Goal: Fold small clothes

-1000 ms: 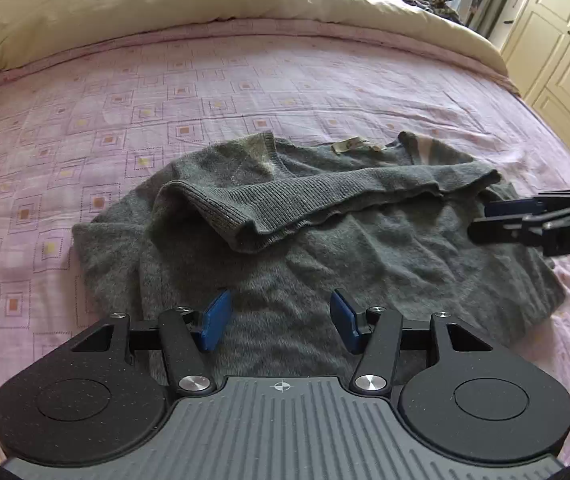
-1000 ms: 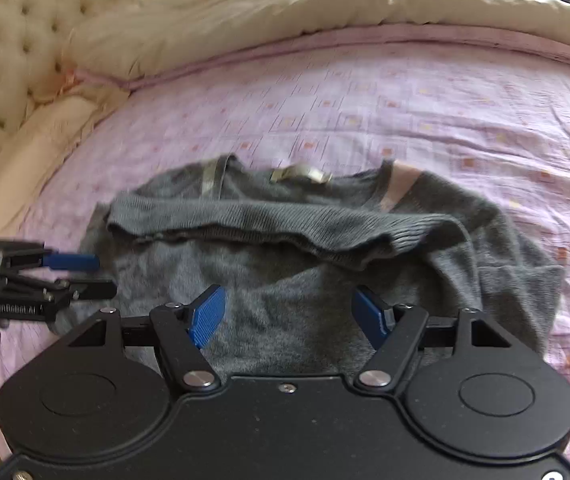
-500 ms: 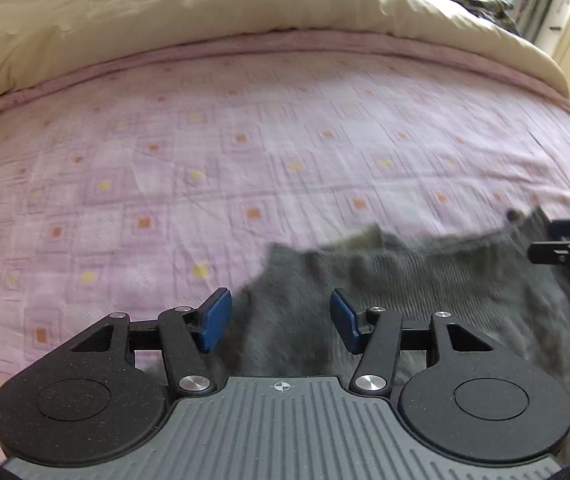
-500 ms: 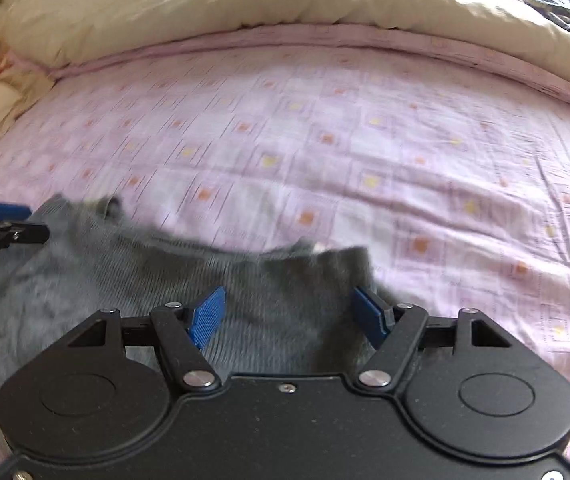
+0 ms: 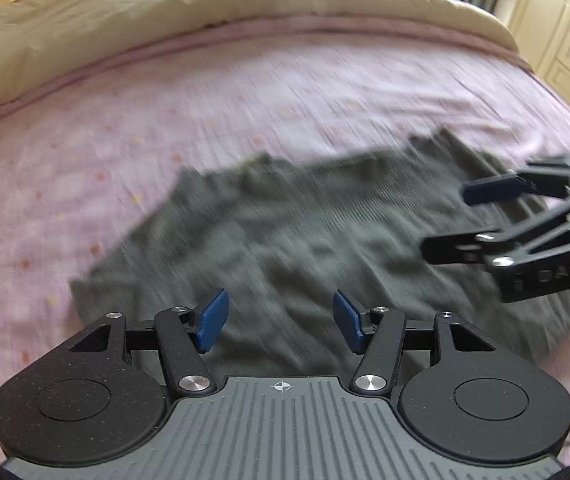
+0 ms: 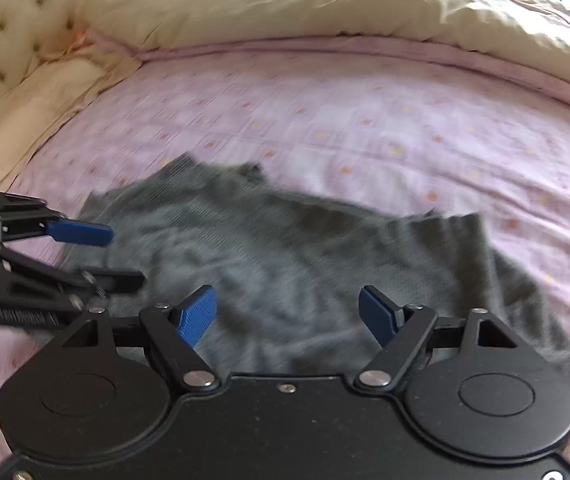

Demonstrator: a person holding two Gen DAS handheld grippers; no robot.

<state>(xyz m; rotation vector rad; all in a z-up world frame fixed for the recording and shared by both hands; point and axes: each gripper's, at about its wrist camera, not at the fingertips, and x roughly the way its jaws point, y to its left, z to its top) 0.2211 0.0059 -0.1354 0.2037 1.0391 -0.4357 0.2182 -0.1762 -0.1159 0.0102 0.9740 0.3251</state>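
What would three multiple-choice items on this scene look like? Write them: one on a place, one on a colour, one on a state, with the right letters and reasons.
1. Where does the grey knitted sweater lie?
A. on the pink patterned bedsheet
B. on the cream duvet
C. on a chair

2. What colour are the pads on the fingers of the left tongs?
A. red
B. blue
C. white

3. How do the right tongs stand?
A. shut on the sweater
B. shut on nothing
C. open, holding nothing

Key: 1 A, sheet shows around the sweater; 2 B, both pads are blue; 3 C, the fingers stand apart with the sweater lying between and beyond them.
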